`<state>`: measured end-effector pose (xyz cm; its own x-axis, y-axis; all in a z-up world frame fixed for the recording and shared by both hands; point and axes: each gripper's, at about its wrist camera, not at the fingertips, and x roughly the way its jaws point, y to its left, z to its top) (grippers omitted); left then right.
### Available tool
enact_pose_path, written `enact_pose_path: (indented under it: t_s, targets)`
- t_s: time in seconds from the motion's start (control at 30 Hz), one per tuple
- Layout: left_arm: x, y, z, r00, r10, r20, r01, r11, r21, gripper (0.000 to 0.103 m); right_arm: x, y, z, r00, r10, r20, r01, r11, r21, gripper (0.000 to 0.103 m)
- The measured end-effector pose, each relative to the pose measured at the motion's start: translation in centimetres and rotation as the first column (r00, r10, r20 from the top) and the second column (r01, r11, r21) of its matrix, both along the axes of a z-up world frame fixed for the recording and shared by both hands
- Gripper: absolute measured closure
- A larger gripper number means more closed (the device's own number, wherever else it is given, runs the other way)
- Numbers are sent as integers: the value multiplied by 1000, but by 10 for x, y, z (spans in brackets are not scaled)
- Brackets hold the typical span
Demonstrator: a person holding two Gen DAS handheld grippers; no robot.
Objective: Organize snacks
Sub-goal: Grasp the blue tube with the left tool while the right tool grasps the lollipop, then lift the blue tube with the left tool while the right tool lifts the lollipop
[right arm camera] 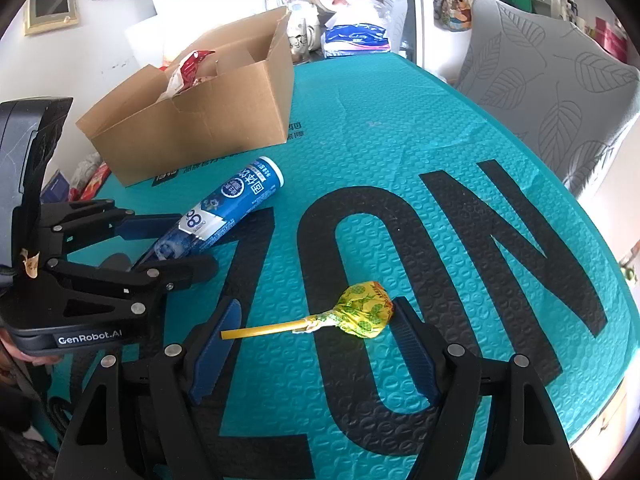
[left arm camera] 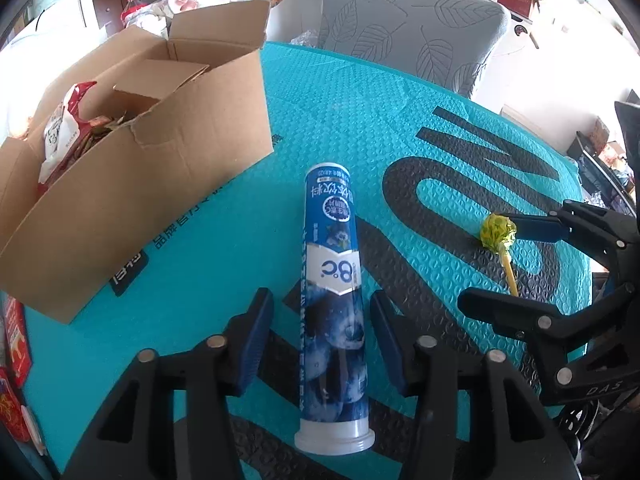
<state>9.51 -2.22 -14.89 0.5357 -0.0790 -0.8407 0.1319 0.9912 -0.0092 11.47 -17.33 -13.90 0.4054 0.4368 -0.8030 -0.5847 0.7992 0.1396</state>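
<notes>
A blue tube (left arm camera: 334, 300) with a white cap lies on the teal mat (left arm camera: 400, 128), its length running between the fingers of my left gripper (left arm camera: 322, 340), which is shut on its lower half. The right wrist view shows that gripper (right arm camera: 170, 248) clamped across the tube (right arm camera: 224, 208). A lollipop (right arm camera: 360, 314) in a yellow-green wrapper rests crosswise in my right gripper (right arm camera: 316, 344): its head touches the right pad and its stick tip meets the left pad. An open cardboard box (left arm camera: 132, 184) holding snack packets, one of them red and white (left arm camera: 64, 128), stands to the left.
A grey leaf-patterned chair back (left arm camera: 412, 28) stands behind the table's far edge. Bags and clutter (right arm camera: 352, 36) pile up beyond the box (right arm camera: 192, 120). The mat carries large black letters (right arm camera: 440, 264). Red packaging (left arm camera: 14, 344) lies off the table's left edge.
</notes>
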Motion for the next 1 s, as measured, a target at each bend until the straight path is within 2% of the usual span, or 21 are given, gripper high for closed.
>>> enact_pose_path:
  t_s: [0.5,1.0]
  targets:
    - [-14,11,12,1000,12,7,-11,995,-97,75,-3,-3,7,1000,17,-3,-17,999,48,27]
    - [-45,31,76,989,47,139,-36,996,-78,75,-8,30,49,988,135,77,-142,986,93,27]
